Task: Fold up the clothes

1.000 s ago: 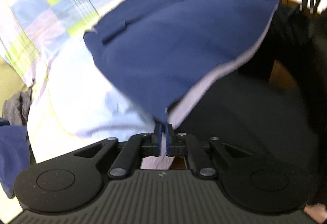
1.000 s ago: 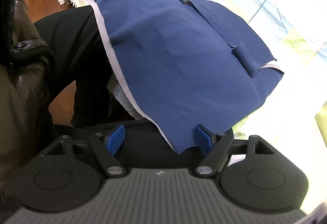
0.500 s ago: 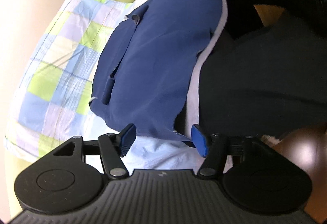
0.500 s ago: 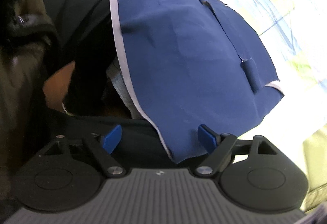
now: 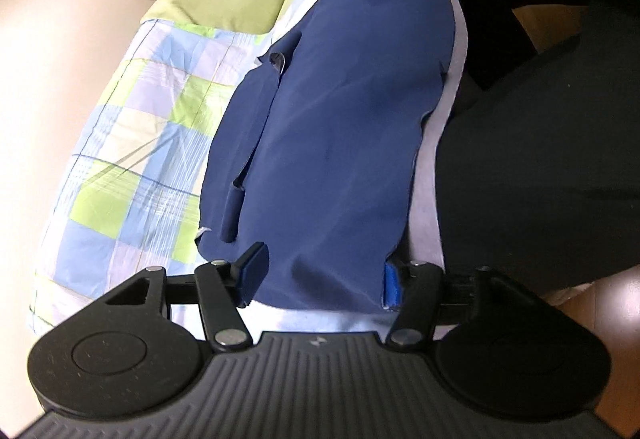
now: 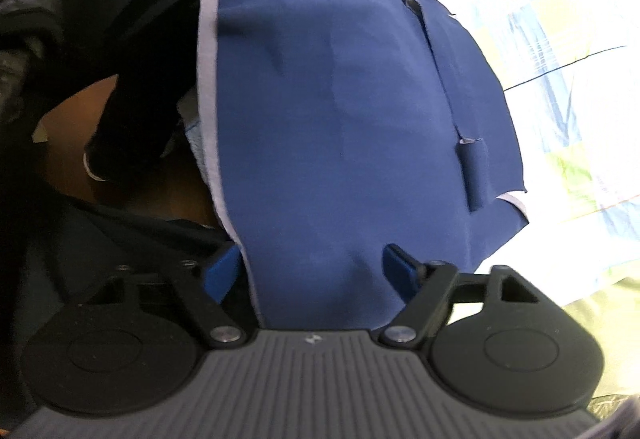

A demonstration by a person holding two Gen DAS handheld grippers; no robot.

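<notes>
navy garment (image 5: 344,143) lies spread on checked bedspread (image 5: 132,143), one edge over the bed side | left gripper (image 5: 320,279) jaws closing, cloth between, not pinched | right gripper (image 6: 310,271) jaws closing, cloth between, not pinched

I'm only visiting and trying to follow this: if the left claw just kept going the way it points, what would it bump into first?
Most likely the navy garment. The left claw is closing, with the cloth's near edge already between its pads, none pressing it. Under that lies the checked bedspread; depth is hard to judge here.
</notes>
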